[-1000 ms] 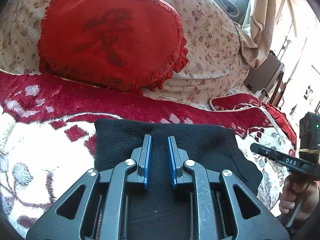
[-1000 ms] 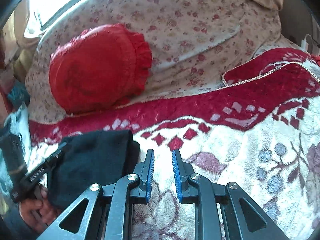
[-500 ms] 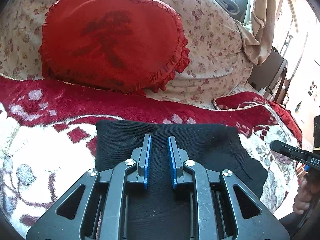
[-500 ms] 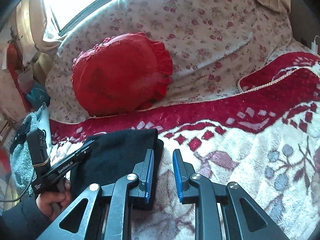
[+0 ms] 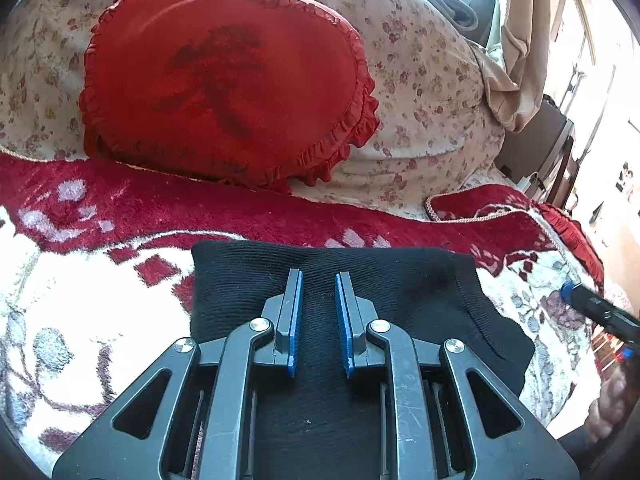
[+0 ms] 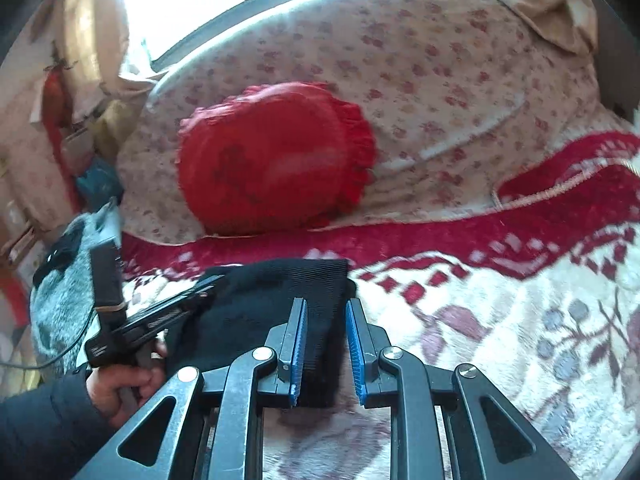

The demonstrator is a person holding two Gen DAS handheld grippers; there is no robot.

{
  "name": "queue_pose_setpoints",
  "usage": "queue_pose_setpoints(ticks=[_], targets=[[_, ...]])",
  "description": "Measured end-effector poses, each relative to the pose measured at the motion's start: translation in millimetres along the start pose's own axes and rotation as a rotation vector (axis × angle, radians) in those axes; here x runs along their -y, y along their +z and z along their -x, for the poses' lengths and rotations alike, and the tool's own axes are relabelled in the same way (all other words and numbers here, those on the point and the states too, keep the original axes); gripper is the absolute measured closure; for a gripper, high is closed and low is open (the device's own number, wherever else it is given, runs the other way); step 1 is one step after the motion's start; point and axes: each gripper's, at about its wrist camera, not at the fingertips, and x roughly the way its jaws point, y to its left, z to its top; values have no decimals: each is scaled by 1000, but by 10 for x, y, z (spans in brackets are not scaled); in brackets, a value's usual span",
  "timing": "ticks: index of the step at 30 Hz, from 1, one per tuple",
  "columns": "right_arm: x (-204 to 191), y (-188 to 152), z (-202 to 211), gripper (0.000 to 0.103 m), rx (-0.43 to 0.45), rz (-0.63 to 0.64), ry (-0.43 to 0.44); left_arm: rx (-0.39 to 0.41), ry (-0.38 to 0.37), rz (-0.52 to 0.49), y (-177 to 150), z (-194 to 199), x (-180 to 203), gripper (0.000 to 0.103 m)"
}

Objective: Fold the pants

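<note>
The black knit pants [image 5: 400, 292] lie folded in a compact rectangle on the red and cream blanket [image 5: 92, 300]. My left gripper [image 5: 318, 280] hovers over the middle of the pants, jaws open and empty. In the right wrist view the pants [image 6: 260, 308] sit left of centre. My right gripper [image 6: 326, 304] is open and empty, its jaws astride the pants' right edge. The left gripper [image 6: 212, 280] shows there at the pants' left side, held by a hand. The right gripper's tip [image 5: 568, 290] shows at the left wrist view's right edge.
A red frilled cushion [image 5: 224, 80] leans on a floral pillow [image 5: 420, 80] behind the pants. The blanket's red border [image 6: 440, 236] runs across the back. A grey furry cloth [image 6: 64, 280] lies at the far left, furniture [image 5: 536, 148] at the right.
My right gripper has swung left toward the pants, so its jaws now frame the pants' right edge. My left gripper stays over the pants, nearly still.
</note>
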Motion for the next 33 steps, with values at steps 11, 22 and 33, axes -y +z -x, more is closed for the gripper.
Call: queue_pose_setpoints(ticks=[11, 22, 33], targets=[[-376, -208, -776, 82, -299, 226, 77, -5, 46, -31, 10, -5, 94, 87], [-291, -86, -233, 82, -99, 173, 32, -125, 178, 26, 113, 246, 428, 46], [-171, -276, -16, 74, -110, -12, -130, -185, 345, -9, -308, 820, 842, 7]])
